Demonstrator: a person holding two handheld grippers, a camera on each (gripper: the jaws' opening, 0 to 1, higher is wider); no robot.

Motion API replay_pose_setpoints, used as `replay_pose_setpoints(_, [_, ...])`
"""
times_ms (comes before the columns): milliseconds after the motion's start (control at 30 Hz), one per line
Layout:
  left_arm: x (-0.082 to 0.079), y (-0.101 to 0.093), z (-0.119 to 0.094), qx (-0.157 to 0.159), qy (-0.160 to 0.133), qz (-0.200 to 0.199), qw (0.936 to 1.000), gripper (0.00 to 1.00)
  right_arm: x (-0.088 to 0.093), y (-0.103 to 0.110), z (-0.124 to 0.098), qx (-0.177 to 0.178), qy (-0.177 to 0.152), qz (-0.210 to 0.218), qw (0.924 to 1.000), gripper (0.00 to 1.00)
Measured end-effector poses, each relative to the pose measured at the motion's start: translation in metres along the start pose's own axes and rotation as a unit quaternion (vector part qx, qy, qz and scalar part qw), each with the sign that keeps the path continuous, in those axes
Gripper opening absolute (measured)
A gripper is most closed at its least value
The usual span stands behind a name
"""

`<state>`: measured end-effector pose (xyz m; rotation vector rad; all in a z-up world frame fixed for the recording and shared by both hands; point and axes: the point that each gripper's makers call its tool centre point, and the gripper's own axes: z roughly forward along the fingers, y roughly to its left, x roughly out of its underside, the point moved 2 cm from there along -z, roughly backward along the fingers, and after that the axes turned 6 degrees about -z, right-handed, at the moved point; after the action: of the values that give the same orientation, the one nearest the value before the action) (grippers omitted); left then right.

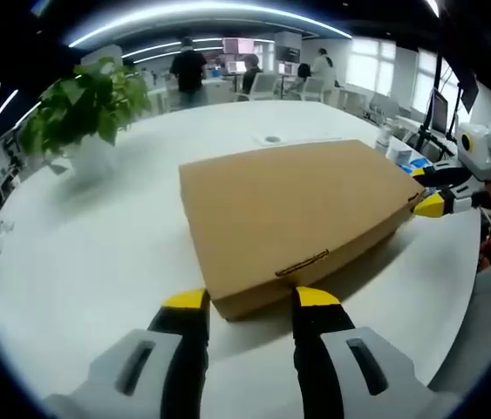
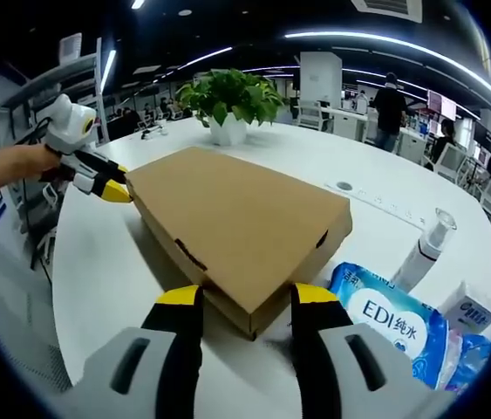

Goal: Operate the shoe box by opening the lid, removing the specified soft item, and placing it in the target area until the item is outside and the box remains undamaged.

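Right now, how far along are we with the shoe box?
Nothing is finished yet: the shoe box lies closed on the white table, lid flat. In hand: the left tongs and right tongs stand open at opposite corners. Left: raise the lid, take out the soft item, set it down outside.

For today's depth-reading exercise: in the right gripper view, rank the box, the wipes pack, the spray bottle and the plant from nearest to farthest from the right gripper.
1. Box: its corner sits between the right gripper jaws.
2. Wipes pack: just right of the jaws.
3. Spray bottle: right, behind the pack.
4. Plant: far edge of the table, past the box.
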<state>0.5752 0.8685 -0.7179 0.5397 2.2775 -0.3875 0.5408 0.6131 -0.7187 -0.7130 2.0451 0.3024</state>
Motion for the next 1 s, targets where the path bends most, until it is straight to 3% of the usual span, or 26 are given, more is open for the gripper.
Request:
replay_pose_setpoints(300, [-0.005, -0.001, 0.004, 0.005, 0.0, -0.01, 0.9999, 0.35, -0.002, -0.011, 0.005, -0.006, 0.013, -0.016, 0.9998, 0.37])
replay_pose_setpoints(867, [-0.006, -0.002, 0.008, 0.011, 0.001, -0.003, 0.9999, 0.38, 0.001, -0.011, 0.004, -0.001, 0.018, -0.022, 0.9996, 0.36])
replay_pose_setpoints(1000, [-0.009, -0.004, 0.002, 0.003, -0.018, -0.004, 0.9998, 0.42, -0.002, -0.017, -0.001, 0.024, 0.005, -0.032, 0.9992, 0.44])
